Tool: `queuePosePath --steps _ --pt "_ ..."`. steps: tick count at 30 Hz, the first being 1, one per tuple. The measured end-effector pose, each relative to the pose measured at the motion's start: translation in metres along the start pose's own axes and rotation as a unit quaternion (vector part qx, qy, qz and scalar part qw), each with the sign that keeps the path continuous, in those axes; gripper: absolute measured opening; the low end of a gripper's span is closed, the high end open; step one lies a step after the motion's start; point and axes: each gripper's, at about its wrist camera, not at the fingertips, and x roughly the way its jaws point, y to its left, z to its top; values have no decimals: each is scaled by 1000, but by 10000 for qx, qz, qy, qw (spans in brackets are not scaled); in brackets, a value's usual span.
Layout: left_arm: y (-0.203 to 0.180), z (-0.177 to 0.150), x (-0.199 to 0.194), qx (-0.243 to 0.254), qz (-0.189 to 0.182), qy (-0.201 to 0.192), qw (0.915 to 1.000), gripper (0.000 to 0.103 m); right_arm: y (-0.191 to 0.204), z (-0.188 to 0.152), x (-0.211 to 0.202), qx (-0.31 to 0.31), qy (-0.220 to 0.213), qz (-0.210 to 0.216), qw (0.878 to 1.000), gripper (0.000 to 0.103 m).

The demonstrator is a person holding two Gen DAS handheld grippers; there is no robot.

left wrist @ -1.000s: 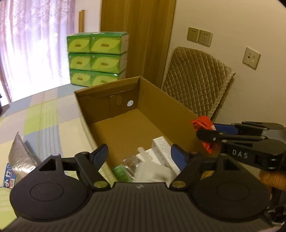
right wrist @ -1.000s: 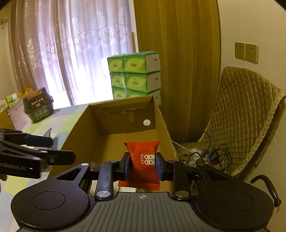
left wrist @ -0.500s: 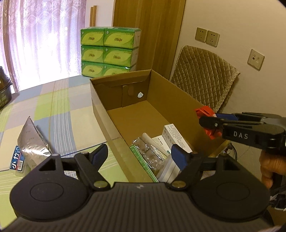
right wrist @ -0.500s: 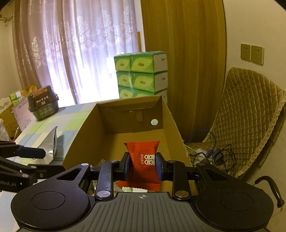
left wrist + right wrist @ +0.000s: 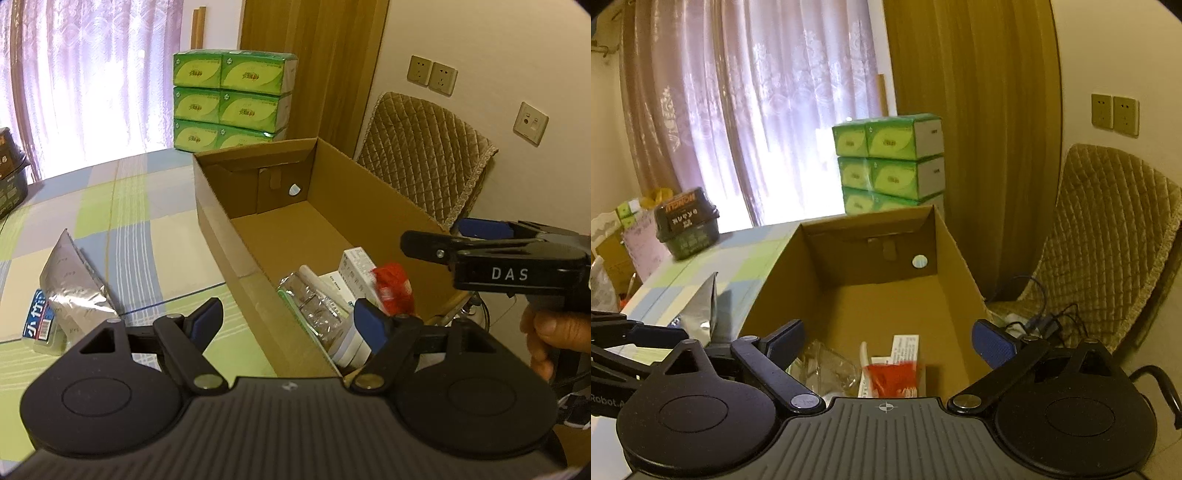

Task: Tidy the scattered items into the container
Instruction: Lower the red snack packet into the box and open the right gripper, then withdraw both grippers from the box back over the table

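Nearest, the right gripper stands spread wide with nothing between its ribbed blue pads. Just below it, a blurred red foil packet shows over the near end of the cardboard box; its orientation is unclear. Beside it lie a crinkled clear bag and a white carton with its long axis along the box. Left, the left gripper is likewise spread and empty, a silver foil pouch on the checked cloth beyond.

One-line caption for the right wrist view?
Open right hand-held gripper above the brown cardboard box, red snack packet blurred inside.
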Motion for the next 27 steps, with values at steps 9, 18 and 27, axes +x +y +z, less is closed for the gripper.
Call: queuePosePath --steps 9,18,27 --pt "12 -15 -14 -155 104 36 9998 74 -2 -10 -23 157 -37 -116 9998 102" --pt "21 -37 -40 -279 244 98 9993 77 16 -30 -52 243 11 -58 9997 102" --pt "35 -60 -76 -358 484 46 9982 83 49 -36 -76 138 -7 140 9998 102"
